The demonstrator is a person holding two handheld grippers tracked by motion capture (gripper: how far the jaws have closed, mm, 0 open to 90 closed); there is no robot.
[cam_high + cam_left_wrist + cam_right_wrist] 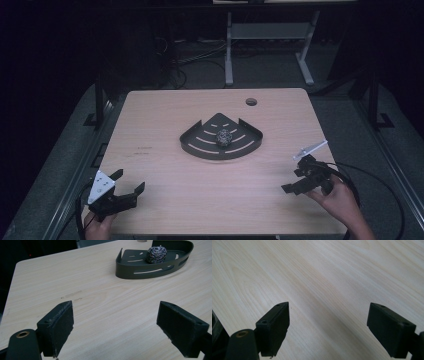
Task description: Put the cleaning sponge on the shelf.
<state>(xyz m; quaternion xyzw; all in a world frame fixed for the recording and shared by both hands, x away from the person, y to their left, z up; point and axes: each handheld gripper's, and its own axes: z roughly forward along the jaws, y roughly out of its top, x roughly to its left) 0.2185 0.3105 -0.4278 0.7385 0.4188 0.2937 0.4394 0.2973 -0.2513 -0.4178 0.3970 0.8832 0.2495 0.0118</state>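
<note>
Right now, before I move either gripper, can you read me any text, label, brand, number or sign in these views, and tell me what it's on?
No readable text in these views.
Table: a few small dark marks on the wood at its left, too small to tell whether they are writing.
Dark corner tray and the scouring ball in it: no label or brand visible.
Left gripper and right gripper: no markings legible.

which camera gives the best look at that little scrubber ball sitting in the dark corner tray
The left gripper view: the scrubber ball sits close and lit in the dark corner tray, its wiry, multicoloured strands clear. The high view shows it small and dim in the tray's middle. The right gripper view looks at bare tabletop.
</note>
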